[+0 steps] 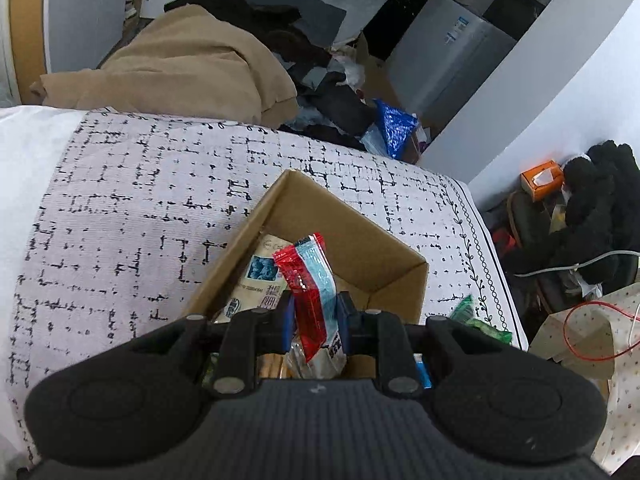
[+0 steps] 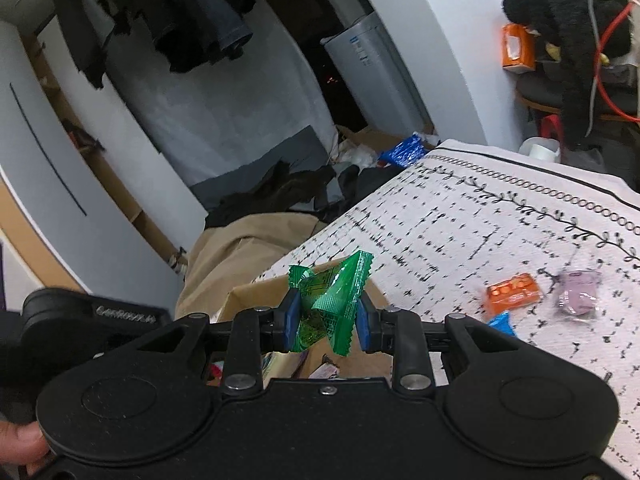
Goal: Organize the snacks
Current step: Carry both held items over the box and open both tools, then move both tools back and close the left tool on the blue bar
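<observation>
Both loaded over the box (image 1: 352, 236): the left hand-held gripper (image 1: 314, 320) pinches a red packet (image 1: 308, 280), the right hand-held gripper (image 2: 326, 320) a green packet (image 2: 332, 300); next, likely release inside.

Support surface is a bed or table, can't tell which, covered by a white cloth (image 1: 132, 200) with a broken black grid print and a leaf-and-ring border along the right edge. Open cardboard box (image 1: 384, 256) sits directly on it, near that border, snack packets inside. Loose on the cloth in the right wrist view: orange packet (image 2: 513, 293), pale purple packet (image 2: 578, 297) just beside it, blue packet (image 2: 501, 323) near both, partly hidden. All three blurred. Tan fabric (image 1: 192, 68) is piled past the far edge.
</observation>
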A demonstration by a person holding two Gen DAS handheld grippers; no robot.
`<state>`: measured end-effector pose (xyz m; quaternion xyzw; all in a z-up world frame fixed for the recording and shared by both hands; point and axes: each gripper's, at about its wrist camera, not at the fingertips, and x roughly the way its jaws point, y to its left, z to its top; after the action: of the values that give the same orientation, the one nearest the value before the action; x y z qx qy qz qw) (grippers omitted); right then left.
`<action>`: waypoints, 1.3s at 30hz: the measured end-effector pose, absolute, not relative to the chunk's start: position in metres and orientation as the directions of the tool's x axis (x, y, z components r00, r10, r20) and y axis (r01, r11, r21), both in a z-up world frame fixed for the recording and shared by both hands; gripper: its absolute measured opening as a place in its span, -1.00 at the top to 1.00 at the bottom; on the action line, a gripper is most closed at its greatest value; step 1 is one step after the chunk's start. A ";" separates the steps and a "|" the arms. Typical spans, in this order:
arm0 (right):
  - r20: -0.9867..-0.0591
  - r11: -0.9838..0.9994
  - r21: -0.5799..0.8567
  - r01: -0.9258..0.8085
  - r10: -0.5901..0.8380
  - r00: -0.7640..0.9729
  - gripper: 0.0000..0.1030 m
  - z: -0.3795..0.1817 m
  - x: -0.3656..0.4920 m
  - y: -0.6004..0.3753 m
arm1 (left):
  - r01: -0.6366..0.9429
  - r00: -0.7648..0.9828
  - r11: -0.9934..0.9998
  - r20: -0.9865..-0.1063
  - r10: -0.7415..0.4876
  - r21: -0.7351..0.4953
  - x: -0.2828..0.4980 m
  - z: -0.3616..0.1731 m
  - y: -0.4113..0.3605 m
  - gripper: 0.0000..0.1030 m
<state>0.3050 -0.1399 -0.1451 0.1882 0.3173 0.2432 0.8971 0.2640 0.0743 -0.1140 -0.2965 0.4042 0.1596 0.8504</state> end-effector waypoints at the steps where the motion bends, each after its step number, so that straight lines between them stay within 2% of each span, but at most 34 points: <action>1: -0.481 0.811 0.490 -0.320 0.558 0.676 0.44 -0.145 0.307 -0.136 | -0.511 0.619 0.773 -0.785 0.028 -0.376 0.267 -0.116 0.076 0.59; 5: -0.501 0.820 0.469 -0.328 0.553 0.666 0.35 -0.149 0.310 -0.123 | -0.510 0.614 0.770 -0.789 0.014 -0.384 0.275 -0.121 0.082 0.58; 7: -0.504 0.826 0.456 -0.331 0.546 0.669 -0.01 -0.149 0.309 -0.122 | -0.502 0.609 0.775 -0.793 0.002 -0.384 0.281 -0.124 0.082 0.58; 8: -0.500 0.828 0.452 -0.331 0.543 0.675 -0.09 -0.148 0.308 -0.123 | -0.497 0.605 0.779 -0.796 -0.004 -0.382 0.284 -0.126 0.082 0.58; 10: -0.495 0.828 0.459 -0.323 0.540 0.680 -0.09 -0.147 0.309 -0.127 | -0.490 0.595 0.785 -0.803 -0.017 -0.379 0.290 -0.130 0.081 0.58; 13: -0.500 0.825 0.472 -0.311 0.541 0.676 -0.10 -0.147 0.309 -0.136 | -0.472 0.604 0.788 -0.796 -0.038 -0.395 0.292 -0.131 0.078 0.44; 15: -0.516 0.833 0.472 -0.290 0.528 0.675 -0.10 -0.147 0.309 -0.141 | -0.468 0.599 0.795 -0.800 -0.037 -0.387 0.293 -0.132 0.074 0.14; 18: -0.522 0.832 0.482 -0.273 0.524 0.673 -0.13 -0.145 0.307 -0.152 | -0.483 0.588 0.794 -0.808 -0.017 -0.368 0.292 -0.131 0.071 -0.13; 25: -0.532 0.842 0.483 -0.240 0.500 0.684 -0.19 -0.142 0.301 -0.175 | -0.489 0.595 0.797 -0.804 0.008 -0.354 0.284 -0.121 0.064 -0.35; 27: -0.541 0.847 0.479 -0.229 0.491 0.683 -0.25 -0.142 0.299 -0.180 | -0.480 0.600 0.802 -0.800 0.003 -0.357 0.283 -0.118 0.059 -0.55; 32: -0.548 0.852 0.479 -0.213 0.479 0.686 -0.38 -0.140 0.294 -0.197 | -0.471 0.601 0.812 -0.799 0.010 -0.344 0.280 -0.112 0.045 -0.63; 39: -0.572 0.861 0.486 -0.152 0.444 0.690 -0.38 -0.145 0.295 -0.223 | -0.446 0.625 0.826 -0.780 0.013 -0.344 0.277 -0.101 0.023 -0.63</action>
<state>0.2952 -0.2234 -0.1446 0.2048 0.3570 0.1661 0.8961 0.2771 0.0229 -0.1014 -0.2631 0.4119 0.1330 0.8622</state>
